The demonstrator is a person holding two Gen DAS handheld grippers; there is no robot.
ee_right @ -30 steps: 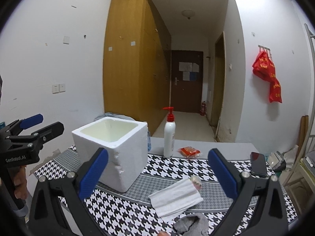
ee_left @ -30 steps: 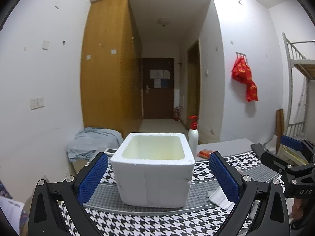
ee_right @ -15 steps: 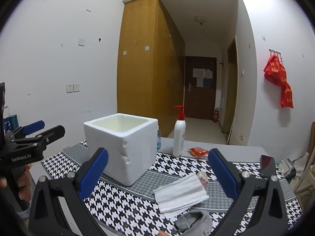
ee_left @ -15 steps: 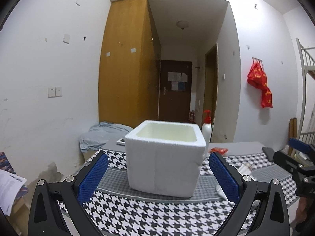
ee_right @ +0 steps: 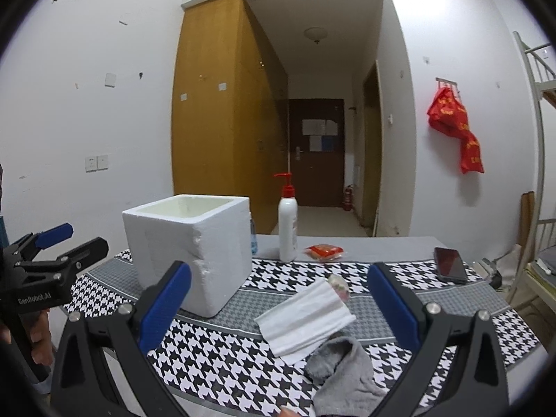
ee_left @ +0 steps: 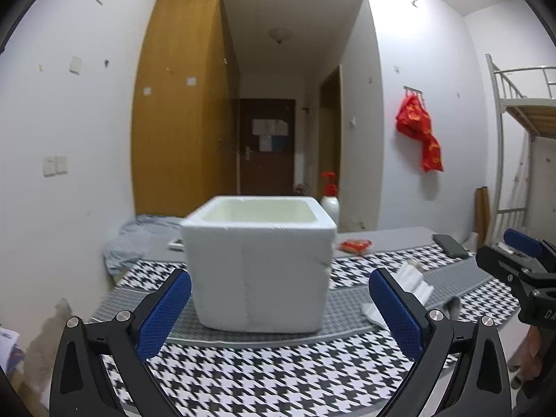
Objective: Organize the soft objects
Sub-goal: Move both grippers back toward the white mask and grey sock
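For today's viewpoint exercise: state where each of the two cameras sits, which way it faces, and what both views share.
Left wrist: on the left gripper, level toward the foam box; right gripper at the right edge.
Right wrist: on the right gripper, over the white cloth and grey sock; left gripper at the left edge.
Shared: box, cloth, pump bottle, phone.

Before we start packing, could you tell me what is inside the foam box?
The foam box shows only bare cream inner walls near its rim; its floor is hidden by the front wall.
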